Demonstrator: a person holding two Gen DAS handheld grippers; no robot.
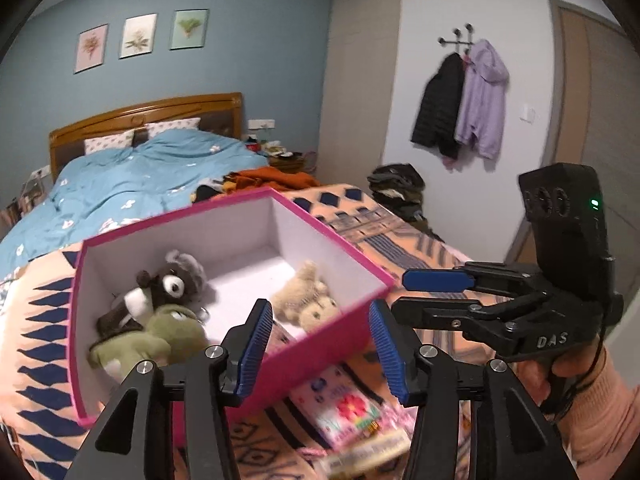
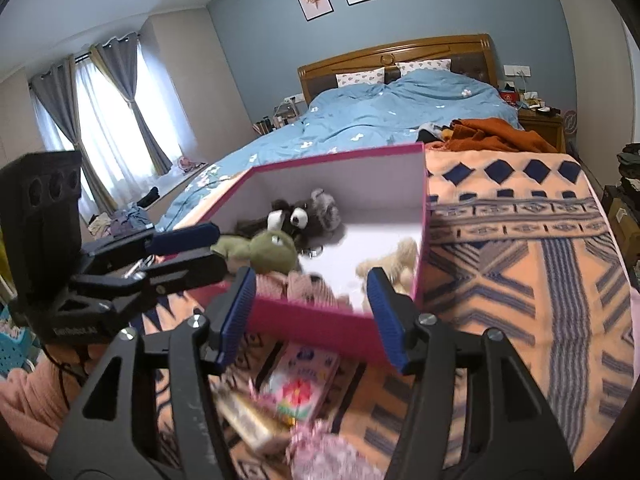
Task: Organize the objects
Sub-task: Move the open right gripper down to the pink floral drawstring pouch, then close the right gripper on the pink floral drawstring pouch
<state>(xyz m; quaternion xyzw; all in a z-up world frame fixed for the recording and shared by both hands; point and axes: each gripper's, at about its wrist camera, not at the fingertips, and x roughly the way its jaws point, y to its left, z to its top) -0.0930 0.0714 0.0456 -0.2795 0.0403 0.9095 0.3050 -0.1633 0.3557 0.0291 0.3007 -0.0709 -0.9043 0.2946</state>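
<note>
A pink box (image 1: 344,336) with a white inside lies on the patterned blanket (image 1: 44,320); it shows in the right wrist view too (image 2: 320,324). In it lie a brown bear (image 1: 164,288), a green plush (image 1: 168,332) and a beige plush (image 1: 304,300). A pink packet with a flower (image 1: 344,404) lies in front of the box, also in the right wrist view (image 2: 300,384). My left gripper (image 1: 320,356) is open over the box's near wall. My right gripper (image 2: 312,320) is open at the box's near wall and holds nothing; it shows in the left wrist view (image 1: 424,292).
The bed has a blue duvet (image 1: 132,188) and a wooden headboard (image 2: 396,56). An orange cloth (image 2: 492,132) lies beyond the box. Coats (image 1: 464,100) hang on the wall. Clothes are piled beside the bed (image 1: 396,188). Curtains (image 2: 108,120) cover the window.
</note>
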